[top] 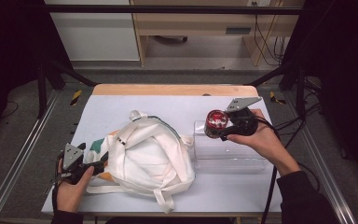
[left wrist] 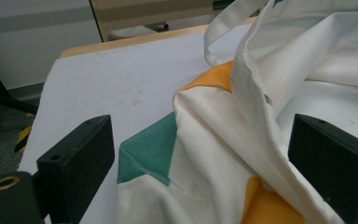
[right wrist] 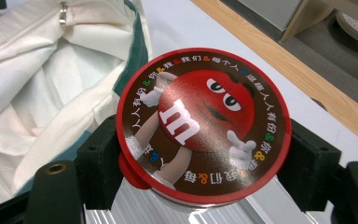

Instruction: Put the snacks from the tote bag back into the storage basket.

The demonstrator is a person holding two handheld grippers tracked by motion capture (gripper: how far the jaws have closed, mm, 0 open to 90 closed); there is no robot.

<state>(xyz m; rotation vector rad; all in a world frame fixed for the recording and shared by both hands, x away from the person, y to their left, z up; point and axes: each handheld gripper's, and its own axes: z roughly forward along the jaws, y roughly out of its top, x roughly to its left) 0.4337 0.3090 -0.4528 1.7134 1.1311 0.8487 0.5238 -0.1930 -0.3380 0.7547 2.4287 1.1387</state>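
A white cloth tote bag (top: 144,156) with green and orange patches lies crumpled on the white table (top: 116,107). My left gripper (top: 100,163) is at the bag's left edge. Its jaws stand wide apart around a fold of the bag (left wrist: 214,154), so this gripper (left wrist: 200,172) is open and does not pinch the cloth. My right gripper (top: 220,126) is shut on a round candy tub (top: 214,122) with a red lid. The tub (right wrist: 200,121) hangs between the pads of that gripper (right wrist: 203,158), just right of the bag (right wrist: 42,79).
A clear plastic box (top: 228,149) lies on the table under and in front of the tub. A wooden strip (top: 175,89) runs along the table's far edge. Metal frame rails flank both sides. Bare table shows at the back left.
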